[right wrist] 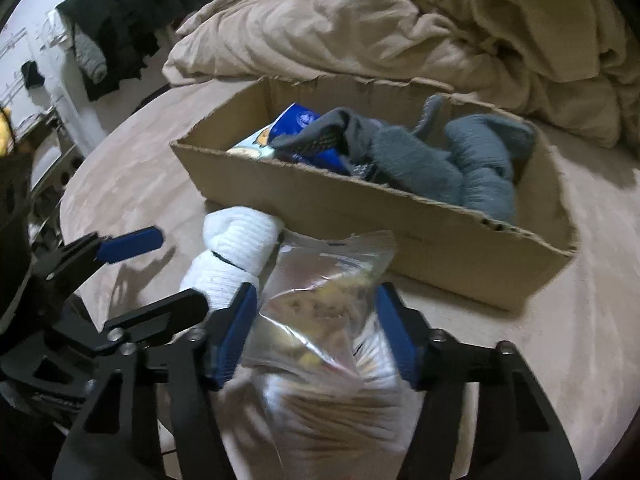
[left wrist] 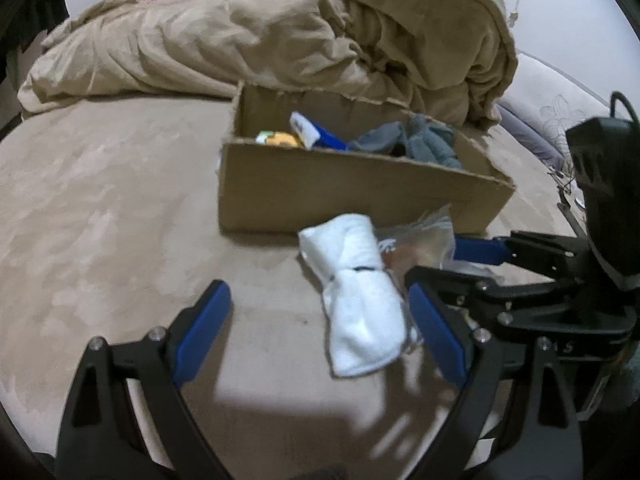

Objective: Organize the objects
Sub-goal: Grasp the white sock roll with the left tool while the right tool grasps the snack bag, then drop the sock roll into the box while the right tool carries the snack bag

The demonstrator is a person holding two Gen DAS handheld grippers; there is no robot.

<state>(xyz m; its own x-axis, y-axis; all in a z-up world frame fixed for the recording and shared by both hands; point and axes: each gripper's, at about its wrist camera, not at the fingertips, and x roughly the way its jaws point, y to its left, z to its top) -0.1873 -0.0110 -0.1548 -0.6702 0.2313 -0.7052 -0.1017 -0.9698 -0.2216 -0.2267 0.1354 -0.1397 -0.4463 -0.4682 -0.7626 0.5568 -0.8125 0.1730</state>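
Observation:
A rolled white sock bundle (left wrist: 358, 300) lies on the beige bed surface in front of a cardboard box (left wrist: 344, 196). My left gripper (left wrist: 320, 320) is open, its fingers either side of the sock, not touching it. A clear plastic bag (right wrist: 320, 312) of snacks lies beside the sock (right wrist: 236, 252). My right gripper (right wrist: 316, 328) straddles the bag with its blue pads at the bag's sides; whether it grips is unclear. The box (right wrist: 400, 232) holds grey socks (right wrist: 452, 164) and a blue packet (right wrist: 296, 124).
A rumpled tan duvet (left wrist: 280, 36) is piled behind the box. Dark clothes (right wrist: 124, 20) hang at the far left by a white rack. A pale pillow (left wrist: 560, 108) lies at the right. The right gripper also shows in the left wrist view (left wrist: 460, 264).

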